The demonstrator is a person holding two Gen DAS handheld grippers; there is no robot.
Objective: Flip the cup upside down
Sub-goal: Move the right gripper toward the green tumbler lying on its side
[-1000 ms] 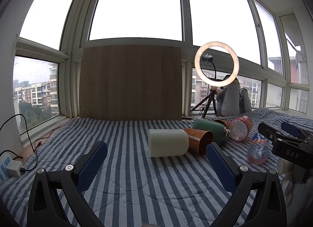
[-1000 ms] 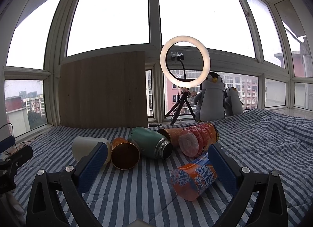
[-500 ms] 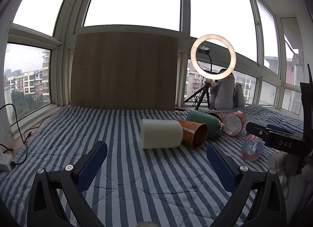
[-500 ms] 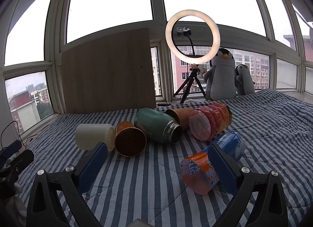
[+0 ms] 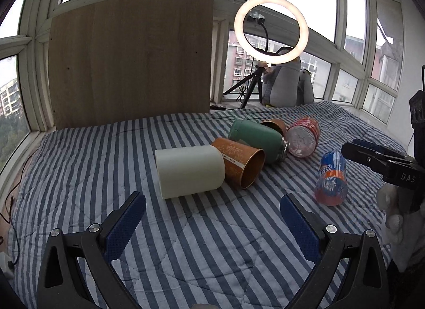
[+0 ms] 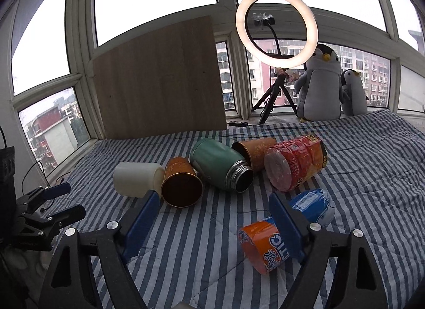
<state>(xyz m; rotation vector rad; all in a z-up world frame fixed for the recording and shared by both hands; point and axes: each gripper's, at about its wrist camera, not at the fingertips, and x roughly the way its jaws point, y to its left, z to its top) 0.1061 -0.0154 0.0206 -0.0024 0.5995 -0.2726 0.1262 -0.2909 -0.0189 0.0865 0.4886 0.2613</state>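
Note:
Several cups lie on their sides on a striped blanket (image 5: 93,162). A cream cup (image 5: 190,172) lies nearest my left gripper (image 5: 212,208), which is open and empty just short of it. Beside it lie an orange cup (image 5: 241,165), a green flask (image 5: 255,141), a second orange cup (image 5: 275,125) and a red jar (image 5: 302,136). In the right wrist view my right gripper (image 6: 213,209) is open and empty, short of the orange cup (image 6: 180,185) and green flask (image 6: 220,166). An orange-and-blue cup (image 6: 285,232) lies partly behind its right finger.
A wooden board (image 5: 130,61) leans on the windows at the back. A ring light on a tripod (image 6: 276,24) and two plush penguins (image 6: 320,83) stand at the back right. Cables lie at the left edge (image 5: 16,194). Each gripper shows in the other's view.
Both grippers have tilted downward and moved closer to the cups, which now sit larger and lower in both views. The cups have not moved. Both jaws stay open.

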